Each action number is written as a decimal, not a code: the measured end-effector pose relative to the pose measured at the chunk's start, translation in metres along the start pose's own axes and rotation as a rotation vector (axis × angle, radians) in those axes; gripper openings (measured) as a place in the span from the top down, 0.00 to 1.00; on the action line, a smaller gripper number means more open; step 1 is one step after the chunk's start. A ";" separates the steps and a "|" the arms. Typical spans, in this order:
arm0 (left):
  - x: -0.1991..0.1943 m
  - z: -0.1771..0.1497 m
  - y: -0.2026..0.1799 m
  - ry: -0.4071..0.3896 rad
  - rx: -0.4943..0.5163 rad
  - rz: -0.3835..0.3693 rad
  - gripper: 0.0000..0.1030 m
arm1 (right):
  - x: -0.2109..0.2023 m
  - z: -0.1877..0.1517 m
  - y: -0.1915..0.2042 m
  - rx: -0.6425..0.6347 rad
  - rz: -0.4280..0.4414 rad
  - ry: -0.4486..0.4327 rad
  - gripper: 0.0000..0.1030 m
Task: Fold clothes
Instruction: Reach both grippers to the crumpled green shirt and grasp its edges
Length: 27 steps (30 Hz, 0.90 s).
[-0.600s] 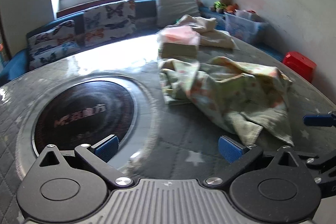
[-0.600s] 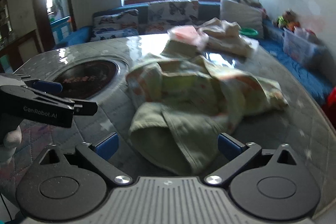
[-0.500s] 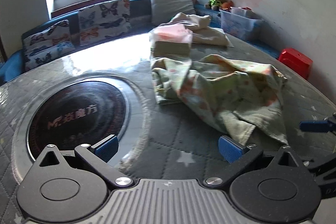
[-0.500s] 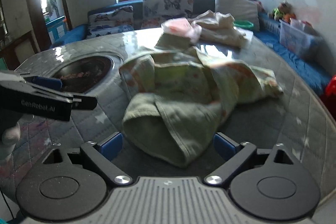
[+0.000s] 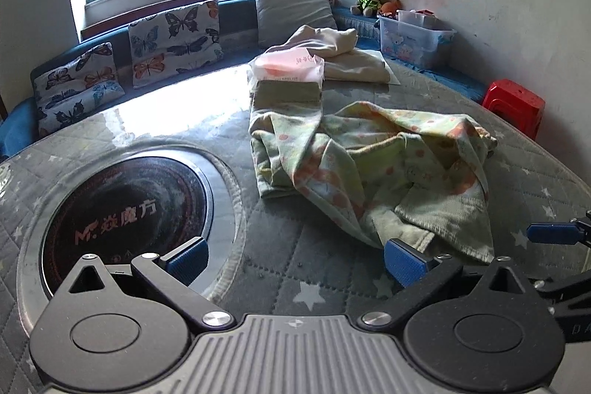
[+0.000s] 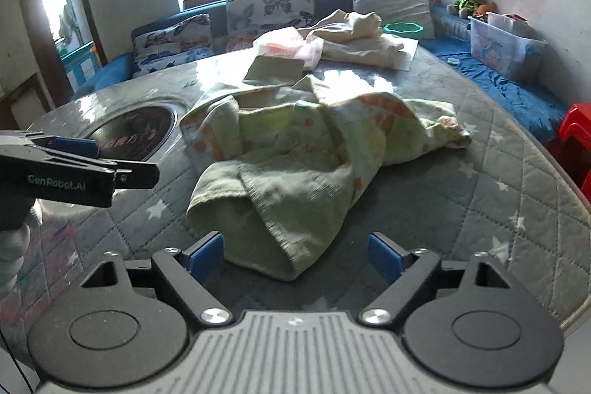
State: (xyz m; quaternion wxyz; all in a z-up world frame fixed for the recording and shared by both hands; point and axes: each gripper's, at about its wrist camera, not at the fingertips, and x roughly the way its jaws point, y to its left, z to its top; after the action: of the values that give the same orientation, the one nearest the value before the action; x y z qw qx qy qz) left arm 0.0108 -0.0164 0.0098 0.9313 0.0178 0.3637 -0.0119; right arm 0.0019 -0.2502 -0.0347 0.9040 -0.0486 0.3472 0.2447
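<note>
- Garment [image 6: 295, 165]: crumpled on the table [image 6: 480, 180], its near edge between the spread fingers of the right gripper [image 6: 295, 253].
- Left gripper [image 5: 293, 255]: fingers apart, left of the garment [image 5: 369, 165].
- Bin [image 5: 413, 39], far right: contents unclear.

The crumpled cloth [image 5: 373, 165] is light green with orange and yellow spots, and the table cover [image 5: 535, 172] is grey with little white stars. The pillows [image 5: 173, 39] are white with butterflies on them, the stool [image 5: 513, 102] is red, and the round plate [image 5: 125, 205] in the table is black. The gripper pads [image 6: 205, 255] are blue.
</note>
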 end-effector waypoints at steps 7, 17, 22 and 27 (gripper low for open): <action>0.008 0.016 0.002 -0.006 -0.005 0.036 0.08 | 0.003 0.032 -0.003 0.075 -0.084 0.025 0.26; 0.029 0.044 0.013 0.006 -0.022 0.043 0.25 | 0.008 0.054 -0.008 0.038 -0.110 -0.020 0.36; 0.040 0.062 0.013 0.000 -0.007 0.042 0.38 | 0.017 0.070 -0.009 -0.010 -0.125 -0.044 0.39; 0.053 0.079 0.011 0.002 0.018 0.039 0.38 | 0.032 0.084 -0.009 -0.069 -0.151 -0.058 0.39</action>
State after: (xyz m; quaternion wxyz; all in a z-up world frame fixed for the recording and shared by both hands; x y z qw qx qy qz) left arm 0.1041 -0.0093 0.0323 0.9307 0.0333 0.3642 0.0031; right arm 0.0770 -0.2231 0.0076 0.9274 -0.0987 0.3075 0.1887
